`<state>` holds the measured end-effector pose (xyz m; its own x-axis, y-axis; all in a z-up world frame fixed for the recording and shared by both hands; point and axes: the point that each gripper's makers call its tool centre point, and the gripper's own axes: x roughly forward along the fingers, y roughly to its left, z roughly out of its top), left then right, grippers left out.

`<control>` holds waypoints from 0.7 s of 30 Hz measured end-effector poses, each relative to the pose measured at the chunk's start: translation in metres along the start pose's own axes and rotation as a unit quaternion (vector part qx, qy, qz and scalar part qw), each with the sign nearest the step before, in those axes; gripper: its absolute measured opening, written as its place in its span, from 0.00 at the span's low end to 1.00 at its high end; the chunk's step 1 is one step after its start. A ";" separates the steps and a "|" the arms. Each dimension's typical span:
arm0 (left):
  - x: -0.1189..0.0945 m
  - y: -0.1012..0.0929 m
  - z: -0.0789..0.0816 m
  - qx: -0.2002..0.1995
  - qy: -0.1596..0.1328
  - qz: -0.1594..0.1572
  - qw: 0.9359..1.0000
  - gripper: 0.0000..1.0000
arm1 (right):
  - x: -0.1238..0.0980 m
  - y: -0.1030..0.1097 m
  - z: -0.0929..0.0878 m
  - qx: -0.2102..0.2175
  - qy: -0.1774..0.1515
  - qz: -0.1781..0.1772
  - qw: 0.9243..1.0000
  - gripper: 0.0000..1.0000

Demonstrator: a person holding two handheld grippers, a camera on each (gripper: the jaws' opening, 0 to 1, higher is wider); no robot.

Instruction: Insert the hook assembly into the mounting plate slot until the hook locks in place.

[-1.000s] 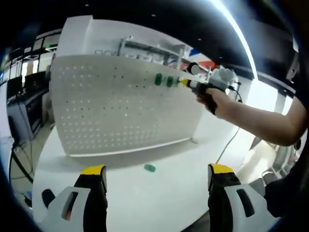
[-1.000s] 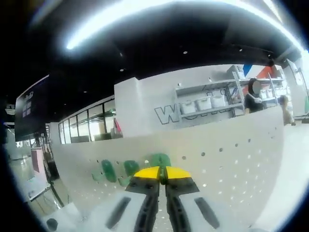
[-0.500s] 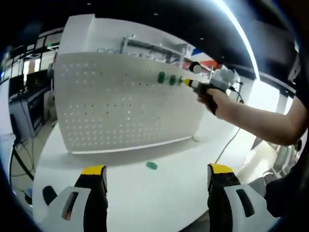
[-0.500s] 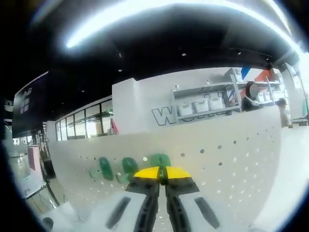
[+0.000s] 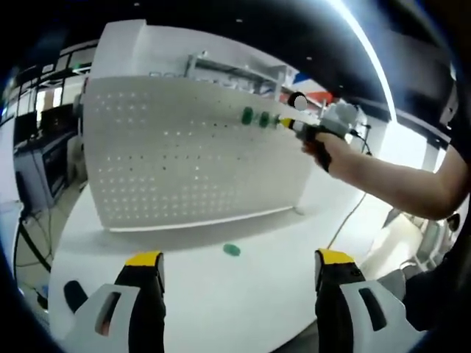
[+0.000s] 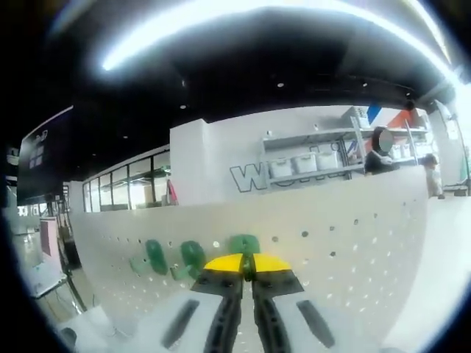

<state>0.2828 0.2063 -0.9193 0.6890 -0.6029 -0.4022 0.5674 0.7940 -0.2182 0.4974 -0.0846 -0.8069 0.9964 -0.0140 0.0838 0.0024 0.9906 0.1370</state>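
A white pegboard mounting plate (image 5: 184, 162) stands upright on the white table (image 5: 221, 301). Two green hooks (image 5: 247, 115) hang side by side in its upper row. Just right of them, my right gripper (image 5: 288, 123), held in a person's hand, presses its tip against the board. In the right gripper view its yellow-tipped jaws (image 6: 246, 262) are shut on a green hook (image 6: 244, 243) that touches the pegboard (image 6: 353, 243), with the two hung hooks (image 6: 155, 255) to the left. My left gripper (image 5: 239, 259) hangs open low over the table, near a loose green hook (image 5: 232, 250).
The person's forearm (image 5: 397, 184) reaches across the right side toward the board. A thin cable (image 5: 346, 220) trails off the table's right edge. A small black object (image 5: 73, 296) lies at the table's near left. Shelves (image 6: 316, 158) stand behind the board.
Both views have drifted slightly. The right gripper stays shut on its hook at the same spot on the board. The left gripper has not moved.
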 end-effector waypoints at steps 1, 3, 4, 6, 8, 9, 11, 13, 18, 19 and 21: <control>0.000 0.001 0.000 0.000 0.000 0.000 1.000 0.85 | 0.000 -0.001 0.000 0.000 0.000 -0.001 1.000 0.00; 0.000 0.001 0.000 -0.001 0.000 0.001 1.000 0.85 | 0.001 -0.001 0.000 0.000 0.000 -0.002 1.000 0.00; 0.000 0.001 0.000 -0.001 0.000 0.001 1.000 0.85 | 0.001 -0.001 0.000 -0.003 0.000 -0.003 1.000 0.00; -0.001 0.001 -0.001 0.000 0.001 0.000 1.000 0.85 | 0.003 0.000 -0.002 -0.014 0.005 -0.003 1.000 0.01; -0.001 0.000 -0.001 0.000 0.001 -0.001 1.000 0.85 | 0.003 -0.001 -0.002 -0.008 0.008 -0.005 1.000 0.01; -0.001 0.000 -0.001 0.000 0.001 0.000 1.000 0.85 | 0.003 -0.001 -0.002 -0.001 0.010 -0.007 1.000 0.01; -0.002 0.000 -0.001 -0.001 0.001 0.001 1.000 0.85 | 0.003 -0.001 -0.003 0.009 0.021 -0.001 1.000 0.03; -0.005 0.000 0.000 0.000 -0.002 0.002 1.000 0.85 | 0.004 0.000 -0.004 0.017 0.022 0.004 1.000 0.07; -0.006 0.002 -0.006 0.041 0.021 0.014 0.999 0.85 | -0.003 0.005 -0.004 0.025 0.035 0.019 0.999 0.11; -0.006 0.000 -0.007 0.050 0.024 0.014 0.998 0.85 | -0.007 0.007 0.000 0.024 0.030 0.025 0.999 0.13; -0.006 -0.002 -0.006 0.050 0.022 0.013 0.998 0.86 | -0.012 0.008 0.006 0.018 0.025 0.029 0.999 0.16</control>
<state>0.2753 0.2089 -0.9218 0.6844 -0.5765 -0.4462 0.5933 0.7962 -0.1186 0.4847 -0.0775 -0.8013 0.9977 0.0521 0.0427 -0.0586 0.9839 0.1690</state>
